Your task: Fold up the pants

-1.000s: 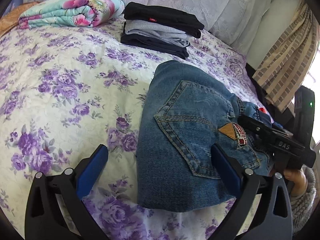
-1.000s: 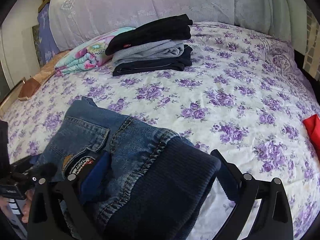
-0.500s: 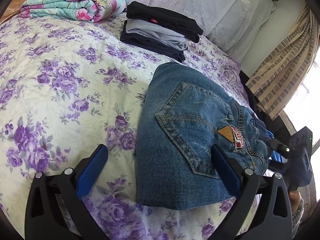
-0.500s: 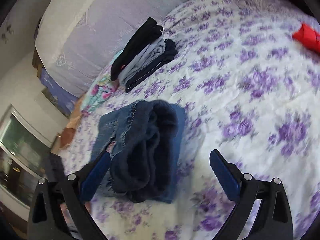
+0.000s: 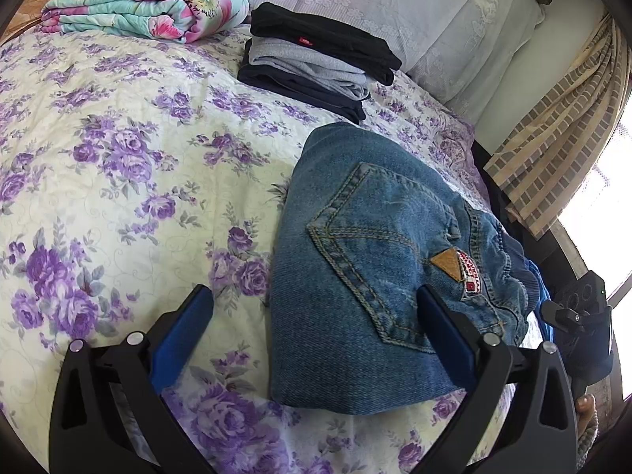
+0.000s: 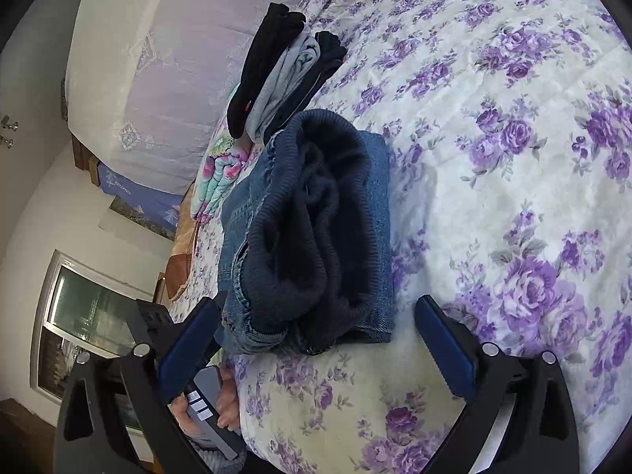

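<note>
The pants [image 5: 375, 260] are seen lying on the bed [image 5: 118, 181], folded into a thick blue bundle near the bed's edge. The back pocket is turned up. The folding looks done, so the step in hand is judged to be letting go and backing off.

The left tool [image 5: 312, 335] is held wide open above the near end of the bundle. Nothing is held between its blue pads [image 5: 183, 331]. The right tool [image 6: 312, 339] is also spread wide, and nothing is gripped by it. The bundle is seen just in front of its open jaws.

A stack of folded clothes [image 5: 316, 67] is seen farther up the bed, well apart from the pants. For the next move, the bundle would likely have to be picked up from both sides and set on that stack, or just beside it. A firm hold would be needed so the folds are not shaken loose.

In the left view the flat top and the pocket patch are shown. In the right view the open waist end is shown, with its dark fuzzy lining. That lining is hidden in the left view.
</note>
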{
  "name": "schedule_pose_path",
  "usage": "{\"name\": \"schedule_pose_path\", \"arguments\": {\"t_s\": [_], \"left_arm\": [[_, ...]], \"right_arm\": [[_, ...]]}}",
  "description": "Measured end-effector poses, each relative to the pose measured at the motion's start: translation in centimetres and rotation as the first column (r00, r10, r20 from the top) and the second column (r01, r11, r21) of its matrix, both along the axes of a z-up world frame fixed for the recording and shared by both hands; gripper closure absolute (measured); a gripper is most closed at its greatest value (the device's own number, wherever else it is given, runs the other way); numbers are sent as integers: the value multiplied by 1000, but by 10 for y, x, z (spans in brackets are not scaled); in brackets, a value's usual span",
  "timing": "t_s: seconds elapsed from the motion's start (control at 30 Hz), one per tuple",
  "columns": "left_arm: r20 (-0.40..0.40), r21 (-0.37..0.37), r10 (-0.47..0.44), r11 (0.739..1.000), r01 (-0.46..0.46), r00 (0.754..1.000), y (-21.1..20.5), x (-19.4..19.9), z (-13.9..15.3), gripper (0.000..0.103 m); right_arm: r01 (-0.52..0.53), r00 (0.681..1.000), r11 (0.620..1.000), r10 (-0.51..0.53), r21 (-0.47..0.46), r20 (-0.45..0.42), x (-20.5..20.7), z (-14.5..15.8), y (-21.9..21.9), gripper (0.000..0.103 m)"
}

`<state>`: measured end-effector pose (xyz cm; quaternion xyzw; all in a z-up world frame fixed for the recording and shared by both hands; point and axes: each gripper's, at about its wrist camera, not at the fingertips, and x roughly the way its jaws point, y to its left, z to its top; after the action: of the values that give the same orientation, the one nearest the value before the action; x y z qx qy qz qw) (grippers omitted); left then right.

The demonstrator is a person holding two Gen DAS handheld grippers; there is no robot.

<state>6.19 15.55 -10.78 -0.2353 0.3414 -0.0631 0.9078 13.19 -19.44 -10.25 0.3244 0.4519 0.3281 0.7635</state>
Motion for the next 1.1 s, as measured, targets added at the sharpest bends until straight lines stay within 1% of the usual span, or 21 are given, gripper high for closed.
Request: {"name": "schedule_pose_path", "arguments": {"t_s": [0.13, 0.23, 0.37, 0.43, 0.47, 0.53, 0.57, 0.63, 0.73, 0.8, 0.9, 0.97, 1.07, 1.1], "left_arm": [[-3, -3, 1, 1000, -1, 1000, 0, 0, 0, 4], [-16, -21, 0, 1000, -1, 1000, 0, 2, 1, 4], [-45, -63, -1, 998, -2, 999, 1, 9, 2, 4], [-54, -88, -13, 996, 8, 998, 1, 11, 3, 4], [-56, -113, -34, 993, 27, 998, 0, 12, 3, 4], [-55, -155, -80, 985, 71, 995, -4, 12, 3, 4], [-54, -163, -100, 983, 90, 994, -8, 10, 3, 4], [-49, -151, -113, 983, 105, 992, -13, 8, 2, 4], [-39, -177, -117, 978, 109, 992, -12, 10, -1, 4], [-36, -195, -128, 974, 118, 991, -12, 15, -3, 4], [-39, -198, -163, 968, 153, 986, -11, 27, -3, 4], [-28, -231, -204, 954, 192, 979, -11, 34, -2, 4], [-8, -260, -241, 938, 231, 970, -9, 37, -4, 4], [-5, -263, -247, 935, 237, 969, -8, 37, -4, 4]], "right_arm": [[7, 1000, 998, -5, 62, -30, 7, -4, 8, 3], [14, 999, 998, -11, 67, -38, 22, -7, 12, 3], [33, 998, 997, -29, 62, -63, 31, -5, 16, 3], [30, 997, 996, -23, 84, -73, 32, -4, 14, 3], [21, 996, 995, -13, 97, -84, 34, -4, 13, 3], [10, 990, 990, 10, 140, -144, 45, -7, 8, 3], [12, 985, 985, 18, 170, -174, 52, -9, 5, 3], [7, 971, 971, 50, 237, -232, 70, -13, 0, 3], [-35, 952, 956, 121, 292, -280, 89, -19, 0, 3], [-65, 947, 951, 153, 301, -281, 94, -19, 3, 3], [-127, 950, 953, 196, 274, -242, 97, -11, 11, 3], [-153, 955, 950, 213, 271, -208, 96, -8, 12, 3], [-140, 966, 943, 198, 302, -169, 93, -6, 6, 3], [-147, 972, 942, 194, 301, -135, 91, -2, 6, 3]]}}
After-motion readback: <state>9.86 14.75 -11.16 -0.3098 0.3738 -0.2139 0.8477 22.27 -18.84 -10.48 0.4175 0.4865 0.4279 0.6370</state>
